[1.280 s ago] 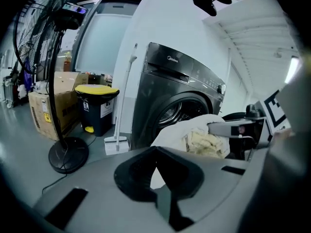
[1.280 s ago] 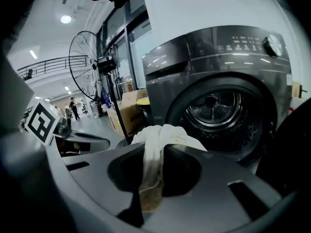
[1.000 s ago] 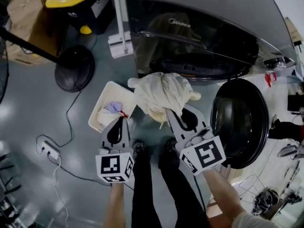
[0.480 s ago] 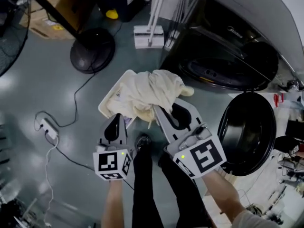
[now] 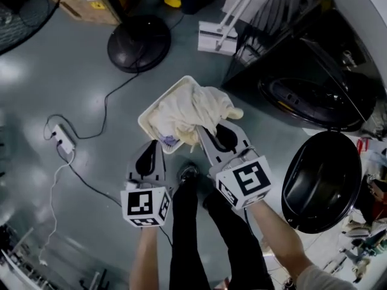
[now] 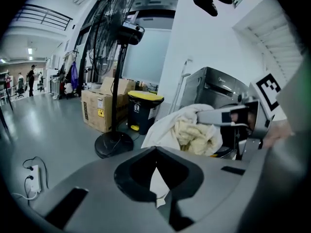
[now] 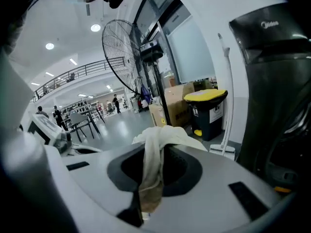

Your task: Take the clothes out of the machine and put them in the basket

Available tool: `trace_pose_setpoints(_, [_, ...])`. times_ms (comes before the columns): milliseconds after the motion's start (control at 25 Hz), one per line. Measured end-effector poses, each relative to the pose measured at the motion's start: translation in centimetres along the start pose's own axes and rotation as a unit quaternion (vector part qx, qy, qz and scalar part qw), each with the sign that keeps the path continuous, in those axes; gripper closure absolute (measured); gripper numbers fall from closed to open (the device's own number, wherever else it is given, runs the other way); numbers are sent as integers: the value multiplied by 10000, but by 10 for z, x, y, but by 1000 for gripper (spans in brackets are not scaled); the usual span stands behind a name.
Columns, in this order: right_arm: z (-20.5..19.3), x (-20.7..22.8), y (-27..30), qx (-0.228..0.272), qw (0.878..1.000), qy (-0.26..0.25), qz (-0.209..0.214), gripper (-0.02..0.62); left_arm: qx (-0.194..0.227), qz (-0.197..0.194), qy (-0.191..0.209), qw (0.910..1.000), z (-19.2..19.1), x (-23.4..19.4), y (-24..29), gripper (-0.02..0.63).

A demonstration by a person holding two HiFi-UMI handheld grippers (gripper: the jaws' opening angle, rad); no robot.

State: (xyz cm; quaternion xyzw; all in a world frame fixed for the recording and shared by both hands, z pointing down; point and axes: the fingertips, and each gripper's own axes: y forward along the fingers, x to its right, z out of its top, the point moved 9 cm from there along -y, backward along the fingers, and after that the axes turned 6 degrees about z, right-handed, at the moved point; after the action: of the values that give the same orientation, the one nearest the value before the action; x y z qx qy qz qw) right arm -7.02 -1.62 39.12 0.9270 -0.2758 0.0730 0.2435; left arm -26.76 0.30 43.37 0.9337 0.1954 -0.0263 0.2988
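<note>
— What has changed since a second back?
— The cloth bundle [image 5: 192, 106] has crossed over. It hung in front of the machine [image 5: 314, 86] then, beside the basket [image 5: 158, 101]. Now it is bunched over the basket and hides most of it. I cannot tell whether it rests on the bottom.
— What holds it?
— The right gripper [image 5: 202, 130], with its jaws clamped on a twisted strip of the fabric. Its own view shows the strip pinched in the dark hollow between them.
— And the other one?
— The left gripper [image 5: 155, 144] has its jaws drawn together with nothing hanging from them. Its tip is at the basket's near corner, just beside a lilac scrap [image 5: 170, 141].
— How does the fabric look?
— Soft, crumpled and matt, in two tones: a smooth white outer sheet and a cream, nubbly piece folded inside it. A rounded lobe pokes out toward the machine.
— And the rest?
— The basket is white and squarish with rounded corners, on a glossy grey floor [image 5: 72, 89]. The machine is dark and shiny, and its round door [image 5: 320, 183] is swung open. A black, disc-shaped fan base [image 5: 138, 43] sits beyond the basket, with a thin cable [image 5: 106, 110] curling away from it.
</note>
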Motion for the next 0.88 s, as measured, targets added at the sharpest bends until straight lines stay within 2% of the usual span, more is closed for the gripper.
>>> trace_pose_setpoints(440, [-141,33,112,-1303,9912,237,-53,534,-245,248,-100,9993,-52,-50,18,588])
trace_pose_setpoints(720, [-247,67,171,-2317,9724,276,-83,534,-393,487,-123,9980,-88,-70,32,589])
trace_pose_setpoints(880, [-292,90,208,-2724,9618,225,-151,534,-356,617,-172,9973,-104,-84,43,589])
